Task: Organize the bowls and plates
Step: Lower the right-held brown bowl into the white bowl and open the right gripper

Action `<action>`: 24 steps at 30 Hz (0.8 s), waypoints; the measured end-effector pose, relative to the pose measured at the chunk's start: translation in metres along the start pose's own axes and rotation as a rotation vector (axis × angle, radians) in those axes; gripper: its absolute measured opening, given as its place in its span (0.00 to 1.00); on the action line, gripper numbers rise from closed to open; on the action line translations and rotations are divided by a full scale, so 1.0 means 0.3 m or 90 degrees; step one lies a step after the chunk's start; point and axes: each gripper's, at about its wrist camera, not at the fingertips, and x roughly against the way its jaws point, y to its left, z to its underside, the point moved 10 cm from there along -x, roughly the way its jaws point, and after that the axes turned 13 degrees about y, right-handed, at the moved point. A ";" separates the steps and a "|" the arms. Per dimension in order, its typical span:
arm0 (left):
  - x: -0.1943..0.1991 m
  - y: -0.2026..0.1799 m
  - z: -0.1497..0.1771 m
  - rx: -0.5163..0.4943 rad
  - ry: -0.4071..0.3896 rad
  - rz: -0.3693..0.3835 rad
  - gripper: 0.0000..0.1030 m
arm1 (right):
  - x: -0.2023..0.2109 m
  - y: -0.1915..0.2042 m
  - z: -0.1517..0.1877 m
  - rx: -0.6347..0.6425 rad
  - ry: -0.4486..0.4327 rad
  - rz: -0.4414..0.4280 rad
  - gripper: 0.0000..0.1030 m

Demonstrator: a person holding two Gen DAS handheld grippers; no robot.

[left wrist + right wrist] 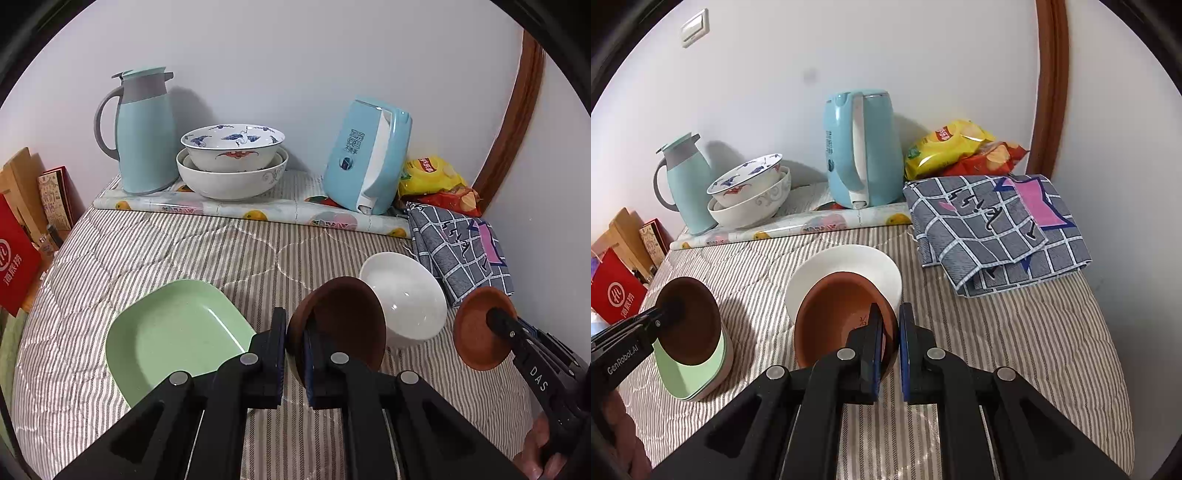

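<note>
Both grippers point downward at a slant over a striped quilted surface (155,243). A hand (543,454) is partly visible at the lower right of the left wrist view, behind the right gripper.

Left gripper (295,354): jaws clenched on the rim of a dark brown bowl (343,321). The bowl is tilted on edge, its opening facing right, and is held clear above the surface. In the right wrist view this same bowl appears at the left, in front of the green plate.

Right gripper (890,350): jaws clenched on the rim of a terracotta bowl (838,317). One jaw sits inside the bowl, the other outside the wall. The bowl is tilted, its opening facing the camera. It appears empty.

Containers:
- Green plate (173,332): near left on the surface, square with rounded corners, empty.
- White bowl (410,295): centre right on the surface, empty. It lies just beyond both held bowls; whether either touches it cannot be told.
- Stacked bowls (231,158): far side, on a fruit-patterned mat (258,212). A bowl with blue and red painted motifs is nested in a larger white one.

Other items: a light-blue thermos jug (144,133) stands left of the stack; a light-blue kettle (369,158) stands right of it. Snack bags (432,177) lie far right, with a folded checked cloth (461,251) nearer. Red and brown boxes (22,229) stand at the left edge.
</note>
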 end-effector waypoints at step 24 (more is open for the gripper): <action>-0.091 0.063 -0.098 0.004 0.010 -0.028 0.08 | -0.151 0.044 -0.088 0.018 0.041 0.007 0.08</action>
